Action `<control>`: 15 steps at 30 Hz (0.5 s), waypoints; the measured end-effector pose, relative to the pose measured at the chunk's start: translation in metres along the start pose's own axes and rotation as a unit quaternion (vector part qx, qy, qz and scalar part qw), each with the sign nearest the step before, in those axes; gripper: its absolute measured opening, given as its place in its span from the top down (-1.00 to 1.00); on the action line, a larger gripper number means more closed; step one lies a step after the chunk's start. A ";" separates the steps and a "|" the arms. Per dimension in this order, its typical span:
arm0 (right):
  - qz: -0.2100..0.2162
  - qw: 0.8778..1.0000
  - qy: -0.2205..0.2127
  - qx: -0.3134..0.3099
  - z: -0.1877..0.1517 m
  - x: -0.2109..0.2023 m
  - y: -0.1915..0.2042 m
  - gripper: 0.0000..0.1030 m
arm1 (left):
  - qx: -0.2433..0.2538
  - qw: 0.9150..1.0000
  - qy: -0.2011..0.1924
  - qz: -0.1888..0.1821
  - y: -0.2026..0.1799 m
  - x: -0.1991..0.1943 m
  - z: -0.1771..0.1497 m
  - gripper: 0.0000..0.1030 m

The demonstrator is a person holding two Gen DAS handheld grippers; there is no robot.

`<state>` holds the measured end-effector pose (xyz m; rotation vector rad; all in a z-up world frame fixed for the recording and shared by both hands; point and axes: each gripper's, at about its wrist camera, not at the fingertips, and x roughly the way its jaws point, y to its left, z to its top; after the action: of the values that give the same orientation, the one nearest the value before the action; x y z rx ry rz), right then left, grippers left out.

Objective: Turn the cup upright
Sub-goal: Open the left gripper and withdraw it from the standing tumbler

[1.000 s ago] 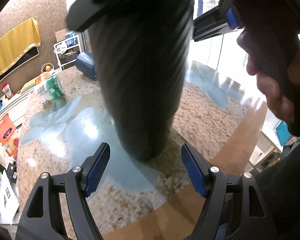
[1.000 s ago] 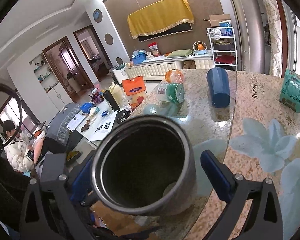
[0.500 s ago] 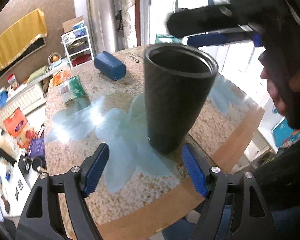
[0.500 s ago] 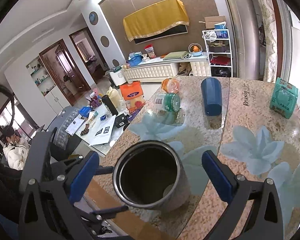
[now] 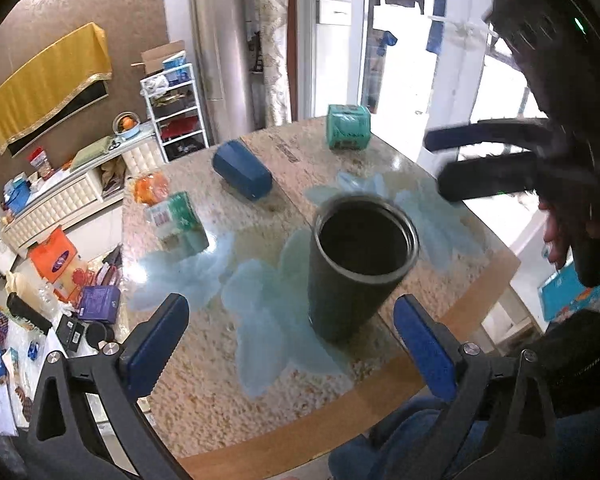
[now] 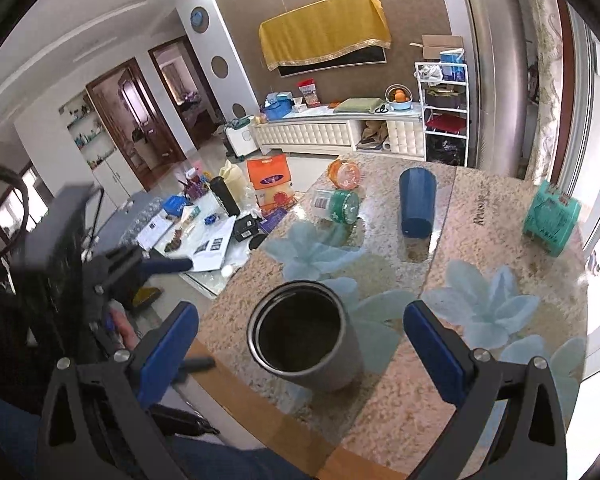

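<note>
A dark grey metal cup (image 5: 356, 268) stands upright, mouth up, on the stone table (image 5: 204, 392) near its front edge. It also shows in the right wrist view (image 6: 304, 340). My left gripper (image 5: 292, 344) is open and empty, raised above and in front of the cup. My right gripper (image 6: 300, 356) is open and empty, above and behind the cup, jaws wide on either side without touching. The right gripper appears blurred in the left wrist view (image 5: 488, 160).
A blue cup (image 5: 242, 175) lies on its side farther back, also seen in the right wrist view (image 6: 417, 202). A green-capped jar (image 5: 172, 216), an orange jar (image 5: 148, 187) and a teal tissue pack (image 5: 347, 127) sit on the table. The floor at left is cluttered.
The cup went from held by the right gripper to standing free on the table. Both grippers have pulled back and up from it.
</note>
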<state>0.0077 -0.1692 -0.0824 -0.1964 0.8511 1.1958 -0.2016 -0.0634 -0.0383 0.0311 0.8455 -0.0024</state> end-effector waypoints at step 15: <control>-0.015 1.000 -0.016 0.000 0.008 -0.013 -0.011 -1.00 | 0.003 1.000 -0.020 0.021 0.005 -0.011 0.049 -1.00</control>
<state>0.0194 -0.1786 -0.0719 -0.1884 0.8179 1.1675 -0.1725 -0.0602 0.0025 0.0533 0.8043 0.0332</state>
